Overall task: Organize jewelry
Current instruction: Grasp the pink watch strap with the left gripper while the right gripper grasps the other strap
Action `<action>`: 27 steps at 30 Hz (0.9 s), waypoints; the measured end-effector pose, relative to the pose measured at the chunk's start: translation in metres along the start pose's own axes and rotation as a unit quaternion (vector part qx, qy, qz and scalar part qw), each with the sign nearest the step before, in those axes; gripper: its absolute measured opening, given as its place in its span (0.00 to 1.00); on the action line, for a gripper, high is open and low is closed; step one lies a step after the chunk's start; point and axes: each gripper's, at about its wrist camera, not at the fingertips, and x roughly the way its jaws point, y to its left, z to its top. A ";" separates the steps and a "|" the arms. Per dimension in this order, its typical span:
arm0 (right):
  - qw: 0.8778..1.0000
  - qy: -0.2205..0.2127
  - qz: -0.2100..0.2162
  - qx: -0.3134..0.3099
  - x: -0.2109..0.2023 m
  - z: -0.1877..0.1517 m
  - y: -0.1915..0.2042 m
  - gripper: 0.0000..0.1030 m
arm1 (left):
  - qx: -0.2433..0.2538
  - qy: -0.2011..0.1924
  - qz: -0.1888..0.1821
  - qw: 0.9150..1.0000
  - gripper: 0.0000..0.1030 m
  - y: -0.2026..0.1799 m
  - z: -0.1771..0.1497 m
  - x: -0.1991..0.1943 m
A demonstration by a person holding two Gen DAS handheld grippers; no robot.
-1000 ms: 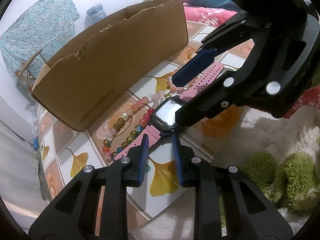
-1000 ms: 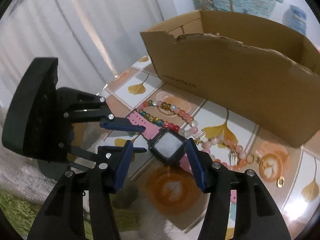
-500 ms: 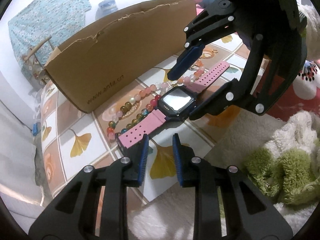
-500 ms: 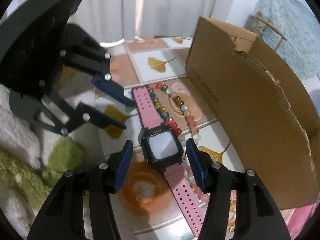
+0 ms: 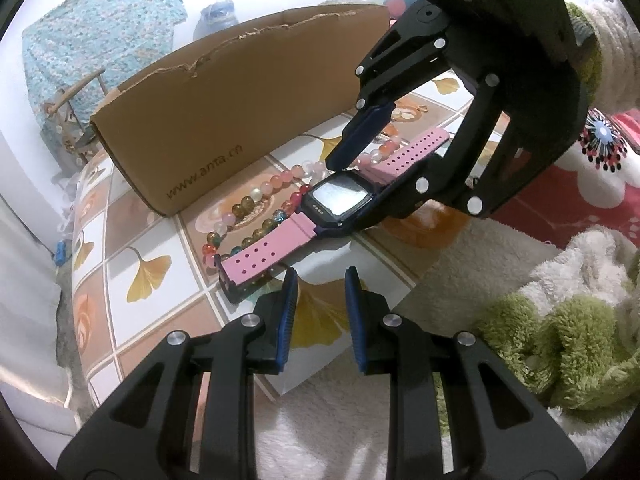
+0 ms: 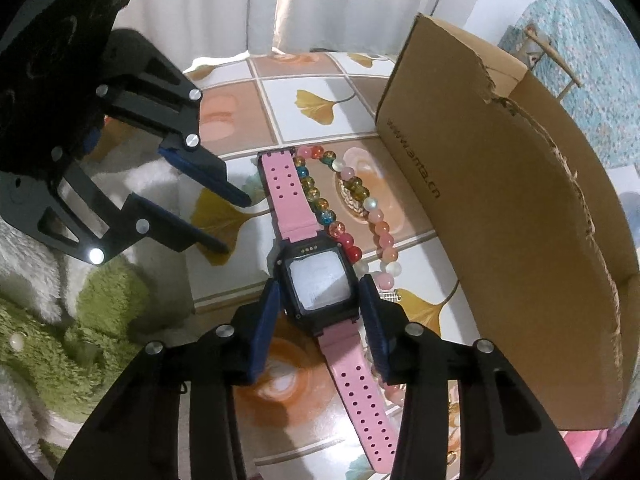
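Observation:
A pink-strapped watch (image 6: 316, 284) with a black square case lies flat on the tiled tabletop (image 6: 304, 76). My right gripper (image 6: 320, 288) points down over it, its jaws closing. The blue pads (image 6: 266, 320) sit against both sides of the case. From the left wrist view the right gripper (image 5: 354, 196) straddles the watch (image 5: 340, 200). A multicoloured bead bracelet (image 6: 316, 200) and a pink bead bracelet (image 6: 382, 236) lie beside the strap. My left gripper (image 5: 318, 276) hovers near the strap's end, jaws narrowly apart with nothing between them.
An open, torn-edged cardboard box (image 6: 500, 200) stands just behind the beads. A fluffy white and green blanket (image 5: 560, 340) lies off the table's near edge. Small gold charms (image 5: 422, 109) rest farther along the table beyond the watch.
My right gripper rolled until its jaws lined up across the watch case, then narrowed onto it. The left gripper stayed in place with the same narrow gap.

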 end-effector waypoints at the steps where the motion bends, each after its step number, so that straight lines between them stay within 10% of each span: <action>1: 1.000 0.001 -0.004 -0.004 0.000 0.001 0.001 0.39 | 0.000 -0.001 0.000 1.000 0.23 0.001 0.000 0.000; 14: 1.000 0.004 -0.002 -0.029 -0.003 -0.003 0.012 0.39 | 0.024 -0.011 0.023 0.999 0.23 -0.012 -0.002 -0.008; 27: 0.993 -0.003 0.117 0.029 -0.007 -0.010 -0.009 0.37 | 0.096 -0.004 0.043 0.994 0.33 -0.028 -0.003 -0.006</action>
